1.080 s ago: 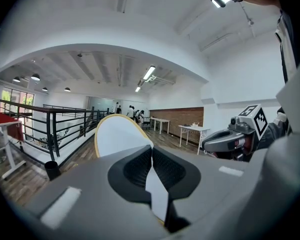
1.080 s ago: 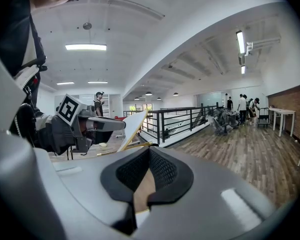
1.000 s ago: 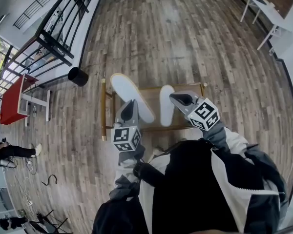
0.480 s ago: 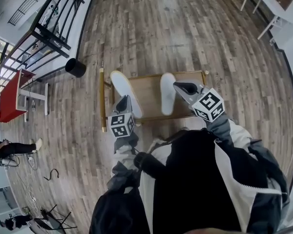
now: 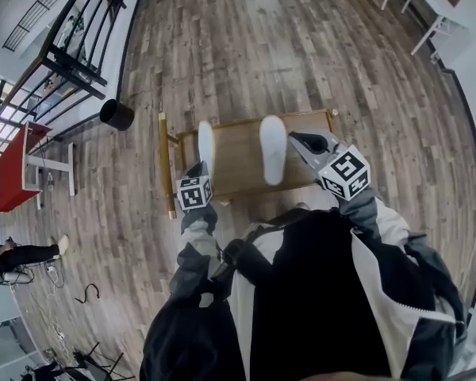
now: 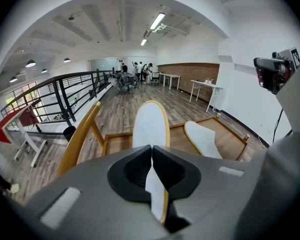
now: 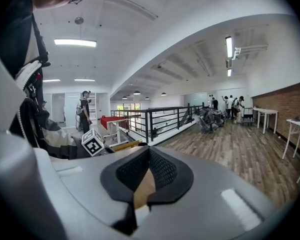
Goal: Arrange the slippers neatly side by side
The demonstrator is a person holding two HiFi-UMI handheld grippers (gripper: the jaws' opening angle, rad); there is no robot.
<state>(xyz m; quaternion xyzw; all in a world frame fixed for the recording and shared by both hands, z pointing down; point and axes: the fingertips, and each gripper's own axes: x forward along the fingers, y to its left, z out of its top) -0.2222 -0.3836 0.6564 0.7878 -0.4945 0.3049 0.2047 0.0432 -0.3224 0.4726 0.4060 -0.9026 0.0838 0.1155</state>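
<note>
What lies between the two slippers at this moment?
Nothing: only bare wood of the stand separates the left slipper from the right slipper. The head view shows this best.

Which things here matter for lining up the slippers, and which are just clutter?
Job: slipper clamped in left gripper; second slipper flat on wooden stand; right gripper, shut, empty.
Lying about: black bin; red table; black railing.
</note>
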